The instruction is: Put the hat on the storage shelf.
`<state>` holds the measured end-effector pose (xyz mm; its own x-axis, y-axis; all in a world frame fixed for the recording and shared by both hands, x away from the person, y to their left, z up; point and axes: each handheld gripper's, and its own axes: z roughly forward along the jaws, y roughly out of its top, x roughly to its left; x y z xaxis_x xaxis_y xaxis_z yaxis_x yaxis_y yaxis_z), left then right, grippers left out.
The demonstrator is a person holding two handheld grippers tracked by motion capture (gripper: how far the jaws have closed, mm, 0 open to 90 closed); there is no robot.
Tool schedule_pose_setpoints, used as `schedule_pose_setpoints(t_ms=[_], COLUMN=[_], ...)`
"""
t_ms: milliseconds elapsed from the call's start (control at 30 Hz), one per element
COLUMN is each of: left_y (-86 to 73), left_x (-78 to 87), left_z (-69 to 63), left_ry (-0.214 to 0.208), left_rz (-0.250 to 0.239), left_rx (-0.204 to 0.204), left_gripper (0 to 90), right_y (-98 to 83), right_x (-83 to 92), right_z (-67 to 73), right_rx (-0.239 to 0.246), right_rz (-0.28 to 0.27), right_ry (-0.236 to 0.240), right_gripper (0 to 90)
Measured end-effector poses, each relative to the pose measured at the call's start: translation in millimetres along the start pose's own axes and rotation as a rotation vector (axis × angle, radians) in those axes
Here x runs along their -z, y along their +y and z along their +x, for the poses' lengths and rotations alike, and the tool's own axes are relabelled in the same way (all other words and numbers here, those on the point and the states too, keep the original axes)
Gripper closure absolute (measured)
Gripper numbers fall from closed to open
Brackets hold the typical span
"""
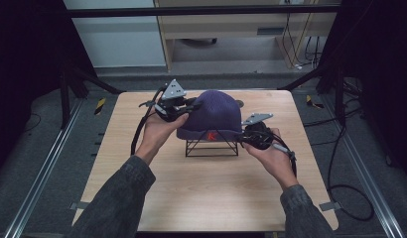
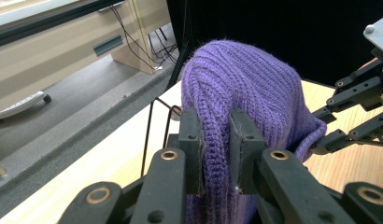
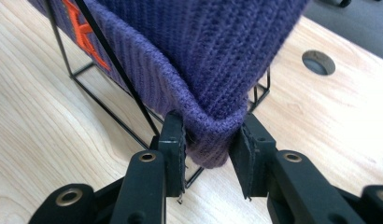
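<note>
Purple ribbed knit beanie (image 1: 211, 115) sits on a black wire stand (image 1: 212, 147); left gripper (image 2: 216, 144) and right gripper (image 3: 208, 151) each clamp its fabric

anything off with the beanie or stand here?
Nothing damaged or askew. The purple beanie sits over the wire stand, upright on the table. Left gripper pinches its knit; right gripper brackets the cuff corner.

We wear dark grey denim sleeves (image 1: 123, 198); our left black linkage gripper (image 1: 190, 106) and right black linkage gripper (image 1: 242, 140) carry grey three-cornered plates, brass-ringed pivots and trailing black cables.
</note>
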<state>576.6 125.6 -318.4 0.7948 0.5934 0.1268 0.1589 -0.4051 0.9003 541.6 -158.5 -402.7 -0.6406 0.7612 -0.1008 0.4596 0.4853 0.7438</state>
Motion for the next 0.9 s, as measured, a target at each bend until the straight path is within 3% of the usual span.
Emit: schedule_pose_setpoints(t_ms=[200, 667, 900], left_y=[-3.0, -21.0, -25.9], left_x=[-2.2, -2.3, -1.7], left_z=[-6.1, -6.9, -8.6], left_ry=[-0.007, -0.013, -0.019], left_rz=[0.012, 0.029, 0.036], left_rx=[-0.024, -0.007, -0.016], left_gripper=[77.0, 77.3, 77.3], right_y=[-9.2, -16.4, -18.6], right_x=[-4.4, -11.3, -13.2], right_z=[-3.0, 0.0, 2.1], right_rx=[-0.017, -0.019, -0.022], right_rz=[0.012, 0.03, 0.035], right_ry=[0.002, 0.007, 0.008], right_gripper=[66.5, 65.6, 65.6])
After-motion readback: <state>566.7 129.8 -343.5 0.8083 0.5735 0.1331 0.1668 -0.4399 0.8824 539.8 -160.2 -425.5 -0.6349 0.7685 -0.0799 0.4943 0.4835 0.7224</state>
